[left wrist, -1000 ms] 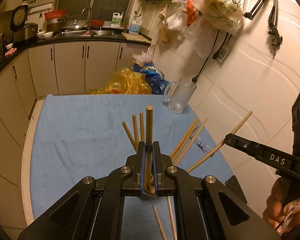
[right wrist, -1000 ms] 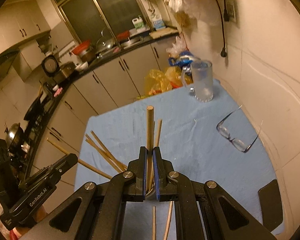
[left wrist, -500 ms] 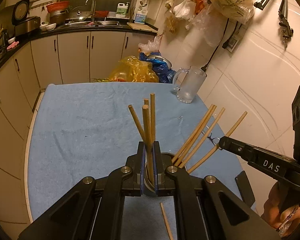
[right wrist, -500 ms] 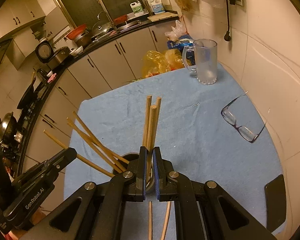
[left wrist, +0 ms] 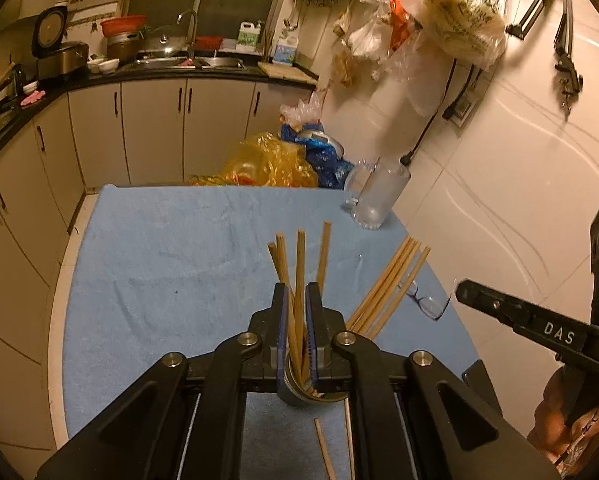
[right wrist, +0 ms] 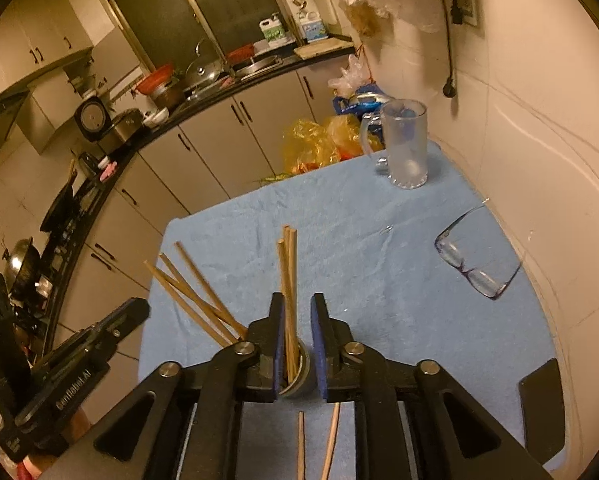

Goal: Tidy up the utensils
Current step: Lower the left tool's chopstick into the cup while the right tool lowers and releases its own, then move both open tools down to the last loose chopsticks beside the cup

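Blue terry cloth (left wrist: 171, 264) covers the whole table (right wrist: 379, 264), which stands against a pale tiled wall (left wrist: 499, 168) in a dim kitchen. Behind it run cream cabinets (left wrist: 151, 128) under a dark counter (left wrist: 99, 76) with a sink (left wrist: 187, 62), pots and a rice cooker (left wrist: 59, 52). Plastic bags (left wrist: 451, 28) hang on the wall, and yellow and blue bags (left wrist: 275, 160) lie past the far edge of the table.

A small metal cup (left wrist: 299, 390) stands on the cloth near the front, and wooden chopsticks (left wrist: 299, 280) stick out of it, some upright, some leaning sideways. Two more chopsticks (right wrist: 315, 440) lie flat on the cloth in front of the cup. The left gripper (left wrist: 296, 292) has just been opening its jaws; they are a little apart around the upright sticks and do not seem to press them. The right gripper (right wrist: 298, 300) has also just been opening, its blue pads clearly apart with a few sticks between them.

A glass mug (right wrist: 405, 144) stands at the far corner near the wall, and a pair of glasses (right wrist: 475, 264) lies on the cloth beside the wall
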Tool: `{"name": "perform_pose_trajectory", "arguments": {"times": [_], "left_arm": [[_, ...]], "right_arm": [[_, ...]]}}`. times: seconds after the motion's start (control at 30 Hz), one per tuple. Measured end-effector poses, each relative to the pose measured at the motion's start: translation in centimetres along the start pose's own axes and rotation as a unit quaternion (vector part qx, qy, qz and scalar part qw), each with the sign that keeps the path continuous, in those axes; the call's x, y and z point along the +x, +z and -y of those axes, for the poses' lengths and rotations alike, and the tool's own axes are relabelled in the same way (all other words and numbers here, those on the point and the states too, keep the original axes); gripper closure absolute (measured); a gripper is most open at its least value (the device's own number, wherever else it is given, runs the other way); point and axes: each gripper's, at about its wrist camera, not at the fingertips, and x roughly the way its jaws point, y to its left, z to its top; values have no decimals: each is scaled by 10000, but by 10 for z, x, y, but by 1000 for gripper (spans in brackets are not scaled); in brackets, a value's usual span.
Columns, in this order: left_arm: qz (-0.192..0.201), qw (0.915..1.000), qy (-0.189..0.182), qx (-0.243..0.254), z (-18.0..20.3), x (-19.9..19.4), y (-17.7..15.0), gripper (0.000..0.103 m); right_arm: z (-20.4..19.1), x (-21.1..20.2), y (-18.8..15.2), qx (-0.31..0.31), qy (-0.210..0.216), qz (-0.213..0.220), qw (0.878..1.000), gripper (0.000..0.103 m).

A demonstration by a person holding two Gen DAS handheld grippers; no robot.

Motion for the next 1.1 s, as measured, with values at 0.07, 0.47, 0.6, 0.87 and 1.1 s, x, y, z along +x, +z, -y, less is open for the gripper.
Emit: {"name": "perform_pose_trajectory", "arguments": {"times": [0.07, 0.47, 0.6, 0.87, 1.1], "left_arm": [[92, 9999, -6, -46, -1, -11, -3, 82], [-358, 9979, 307, -442, 4, -25, -67, 81], [-587, 9955, 513, -532, 17, -21, -85, 81], [-1160, 9870, 799, -773, 33, -8, -122, 80], [-1532, 9754, 1000, -1232, 28, 1, -159, 80]], "right_arm": [[6, -7, -6, 113, 43, -29, 9999, 84], [63, 22, -75, 384, 233, -1148, 9924, 84], [74, 34, -85, 323, 369, -1434, 9885, 84], [93, 70, -94, 308, 635, -2028, 9767, 82], [89, 108, -100, 222, 792, -2554, 9633, 81]]}}
